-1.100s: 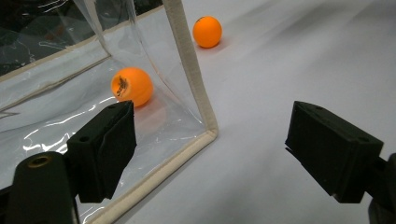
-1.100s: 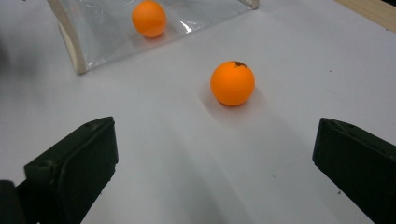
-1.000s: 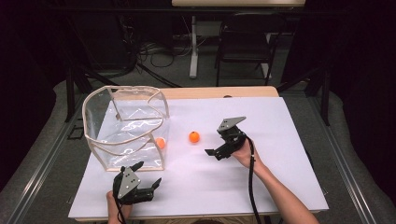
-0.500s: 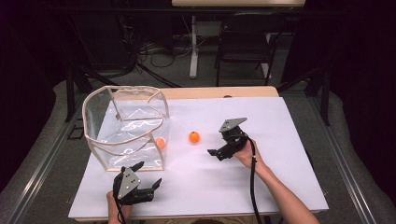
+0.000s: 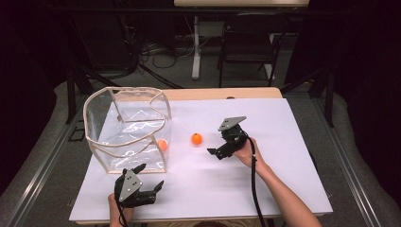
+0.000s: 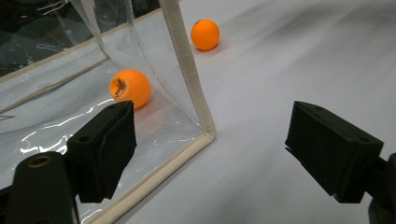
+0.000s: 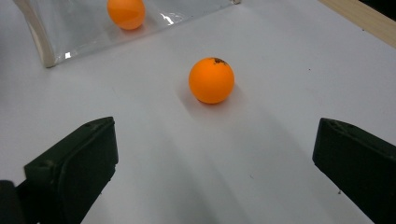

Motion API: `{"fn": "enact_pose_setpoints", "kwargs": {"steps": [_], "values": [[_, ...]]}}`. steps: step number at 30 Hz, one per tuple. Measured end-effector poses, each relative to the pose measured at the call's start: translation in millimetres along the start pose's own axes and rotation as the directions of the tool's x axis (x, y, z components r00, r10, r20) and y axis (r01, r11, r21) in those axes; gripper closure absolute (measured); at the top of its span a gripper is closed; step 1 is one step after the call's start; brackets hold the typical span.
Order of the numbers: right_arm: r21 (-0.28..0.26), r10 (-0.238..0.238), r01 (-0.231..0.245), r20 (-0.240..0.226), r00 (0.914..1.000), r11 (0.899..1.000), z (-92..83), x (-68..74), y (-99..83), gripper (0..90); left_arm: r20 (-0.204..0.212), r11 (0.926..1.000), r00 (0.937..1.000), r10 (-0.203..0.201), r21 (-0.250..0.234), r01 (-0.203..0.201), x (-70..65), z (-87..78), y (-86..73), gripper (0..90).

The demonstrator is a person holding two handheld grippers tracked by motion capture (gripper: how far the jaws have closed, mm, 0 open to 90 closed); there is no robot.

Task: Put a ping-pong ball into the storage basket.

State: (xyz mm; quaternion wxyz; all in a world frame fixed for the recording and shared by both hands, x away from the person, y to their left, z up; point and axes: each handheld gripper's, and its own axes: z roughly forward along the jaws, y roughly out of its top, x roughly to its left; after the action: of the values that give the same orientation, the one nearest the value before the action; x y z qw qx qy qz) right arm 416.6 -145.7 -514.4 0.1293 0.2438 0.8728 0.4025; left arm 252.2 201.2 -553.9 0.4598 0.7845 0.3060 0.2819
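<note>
One orange ball [image 5: 196,138] lies loose on the white table top, right of a clear bag with beige trim [image 5: 108,156]. A second orange ball [image 5: 162,144] rests inside the bag against its near right wall. My right gripper [image 5: 215,146] is open, a short way right of the loose ball [image 7: 211,80], which lies ahead of its jaws, centred between them. My left gripper [image 5: 150,176] is open near the table's front edge, facing the bag's front corner [image 6: 187,70]. Past that corner I see the inner ball [image 6: 130,87] and the loose ball [image 6: 205,34].
The white sheet [image 5: 283,165] covers most of the table, with a wooden strip [image 5: 222,93] along its far edge. A chair [image 5: 246,42] and cables stand on the floor beyond. A cable [image 5: 255,189] trails from my right gripper along the forearm.
</note>
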Motion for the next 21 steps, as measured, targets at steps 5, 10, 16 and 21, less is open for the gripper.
{"fn": "enact_pose_setpoints", "kwargs": {"steps": [5,10,16,21], "values": [[-0.003,-0.002,0.002,-0.010,1.0000,1.000,5.7,0.4,4.8,0.0,0.002,1.0000,1.0000,0.003,0.004,-0.003,-0.2,0.5,0.2,16.0],[-0.004,-0.009,0.009,-0.016,0.9998,1.000,9.9,0.3,11.2,0.0,0.002,1.0000,1.0000,-0.002,0.001,0.002,0.9,0.2,-0.6,16.0],[-0.004,-0.025,0.025,-0.015,0.9996,1.000,14.0,2.6,16.7,0.0,0.002,1.0000,1.0000,0.002,0.003,-0.002,0.5,0.5,-0.2,16.0],[-0.014,-0.024,0.024,-0.020,0.9995,1.000,15.5,2.7,21.7,0.0,0.005,1.0000,1.0000,0.000,0.004,0.000,0.4,1.3,-0.4,16.0]]}}
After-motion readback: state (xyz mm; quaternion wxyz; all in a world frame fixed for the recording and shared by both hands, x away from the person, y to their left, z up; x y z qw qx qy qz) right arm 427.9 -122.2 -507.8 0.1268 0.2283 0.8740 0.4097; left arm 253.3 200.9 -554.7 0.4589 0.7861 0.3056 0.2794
